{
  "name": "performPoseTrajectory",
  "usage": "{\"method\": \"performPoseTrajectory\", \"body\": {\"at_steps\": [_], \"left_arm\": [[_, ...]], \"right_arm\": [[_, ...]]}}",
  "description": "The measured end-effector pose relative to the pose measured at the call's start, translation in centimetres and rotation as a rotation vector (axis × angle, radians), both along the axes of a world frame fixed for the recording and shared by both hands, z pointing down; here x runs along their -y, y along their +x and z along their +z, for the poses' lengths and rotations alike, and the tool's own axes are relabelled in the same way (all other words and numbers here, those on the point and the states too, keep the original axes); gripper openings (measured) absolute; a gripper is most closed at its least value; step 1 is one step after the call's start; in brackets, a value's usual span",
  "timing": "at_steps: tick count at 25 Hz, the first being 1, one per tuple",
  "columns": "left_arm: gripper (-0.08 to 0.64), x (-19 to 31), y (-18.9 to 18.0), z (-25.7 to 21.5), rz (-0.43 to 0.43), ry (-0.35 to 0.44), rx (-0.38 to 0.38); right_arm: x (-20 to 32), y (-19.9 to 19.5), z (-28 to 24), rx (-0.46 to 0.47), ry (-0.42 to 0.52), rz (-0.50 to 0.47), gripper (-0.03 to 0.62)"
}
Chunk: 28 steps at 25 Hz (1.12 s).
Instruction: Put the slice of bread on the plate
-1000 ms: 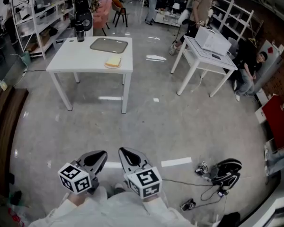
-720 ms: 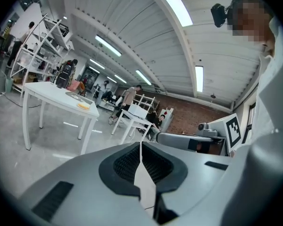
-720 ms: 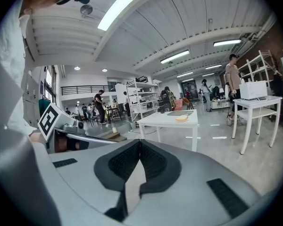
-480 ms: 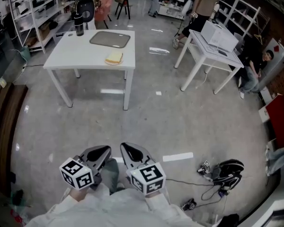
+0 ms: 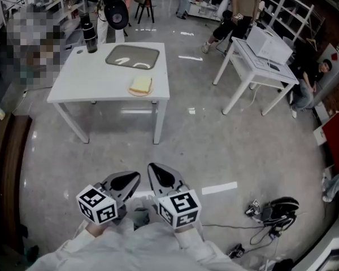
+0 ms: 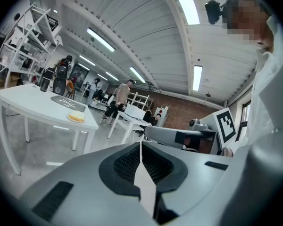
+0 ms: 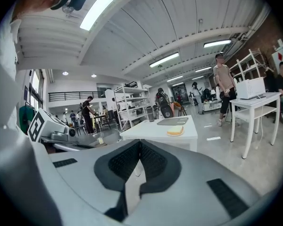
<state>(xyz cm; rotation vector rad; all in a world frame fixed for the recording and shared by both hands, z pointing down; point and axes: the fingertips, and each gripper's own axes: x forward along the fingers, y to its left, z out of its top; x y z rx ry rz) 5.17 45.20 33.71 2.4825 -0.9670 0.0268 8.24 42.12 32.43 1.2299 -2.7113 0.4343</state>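
A slice of bread point(image 5: 141, 84) lies near the front right corner of a white table point(image 5: 96, 81), far ahead of me. Behind it on the table rests a flat grey tray point(image 5: 133, 57). The bread point(image 6: 76, 117) is small and distant in the left gripper view, and the bread point(image 7: 175, 131) also shows in the right gripper view, in front of the tray point(image 7: 172, 121). My left gripper point(image 5: 134, 177) and right gripper point(image 5: 153, 169) hang side by side over the floor close to my body. Both are shut and hold nothing.
A dark bottle point(image 5: 89, 38) stands at the table's back left corner. A second white table point(image 5: 254, 69) with a white box point(image 5: 268, 45) stands to the right. People point(image 5: 242, 7) are at the back. Cables and black gear point(image 5: 277, 209) lie on the floor at right.
The table with the bread has come nearer and sits lower in the head view as I walk toward it. Both grippers stay shut and empty.
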Motion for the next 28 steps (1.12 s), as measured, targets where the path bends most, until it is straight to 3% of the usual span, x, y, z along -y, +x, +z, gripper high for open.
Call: {"method": "performPoseTrajectory", "body": {"at_steps": [7, 13, 18, 28], "left_arm": [[0.018, 9.1, -3.4, -0.1, 0.036, 0.008, -0.024], [0.018, 12.7, -4.0, 0.2, 0.076, -0.011, -0.042], [0.018, 15.7, -5.7, 1.4, 0.063, -0.065, -0.041], [0.018, 26.0, -6.3, 2.0, -0.006, -0.065, -0.034]], "right_arm": [[8.3, -3.2, 0.0, -0.014, 0.018, 0.037, 0.012], [11.7, -4.3, 0.7, -0.03, -0.017, 0.059, 0.012], [15.0, -4.5, 1.9, -0.036, -0.051, 0.075, 0.012], [25.7, -5.5, 2.9, -0.044, -0.05, -0.01, 0.012]]}}
